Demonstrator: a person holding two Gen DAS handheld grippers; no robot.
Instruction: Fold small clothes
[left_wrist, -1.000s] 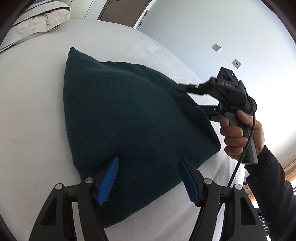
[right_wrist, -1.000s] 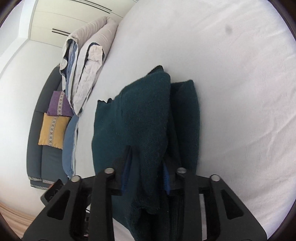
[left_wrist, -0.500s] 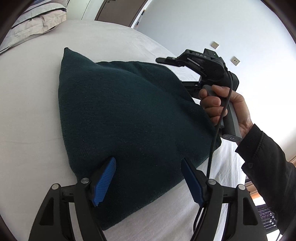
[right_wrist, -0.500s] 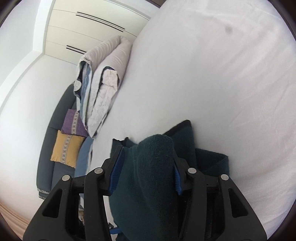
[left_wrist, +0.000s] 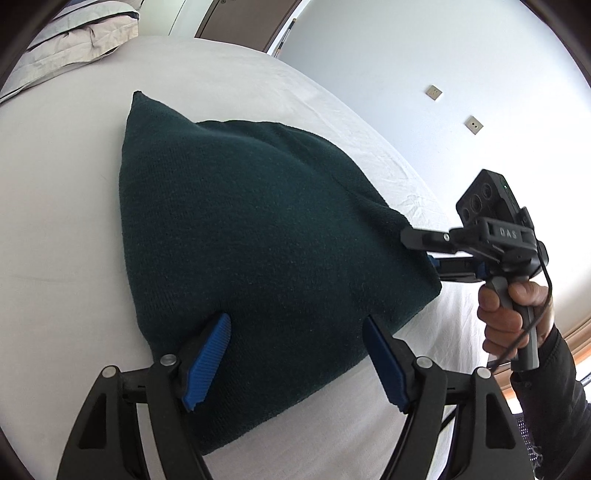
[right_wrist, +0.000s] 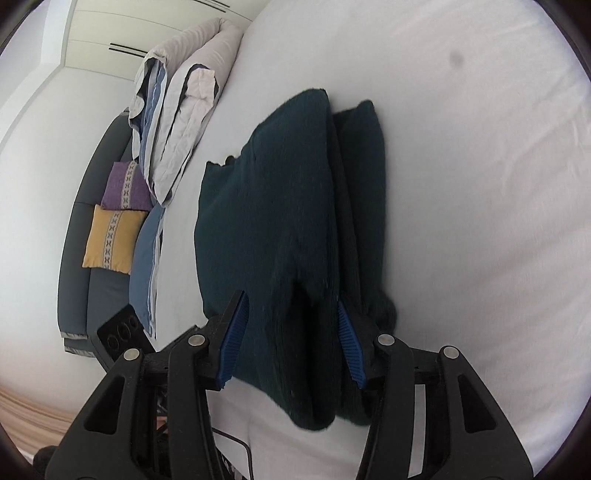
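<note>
A dark teal knitted garment lies on the bed, whose white sheet is smooth with faint creases toward the far edge; the knit is thick and fuzzy, and folded into a rough triangle with a pointed far corner and a rounded near edge. At the bed's far left a quilt, pale grey with blue edging, lies crumpled.

The left tool sits low over the garment's near edge; its black arms end in ribbed blue pads that stand spread wide, having just been opening, with the cloth beneath and between them but not pinched.

To the right, a hand in a dark sleeve grips the handle of the right tool, whose black fingers reach the garment's right edge. In that tool's own view its ribbed blue pads sit on either side of a thick bundled fold of knit that fills the gap and hangs below them; the pads press against this fold, so it is pinching the garment, which lies in long lengthwise pleats away from it.

Beyond the bed's left edge stands a dark grey sofa with a purple cushion above a mustard one, both with a patterned pale stripe.
</note>
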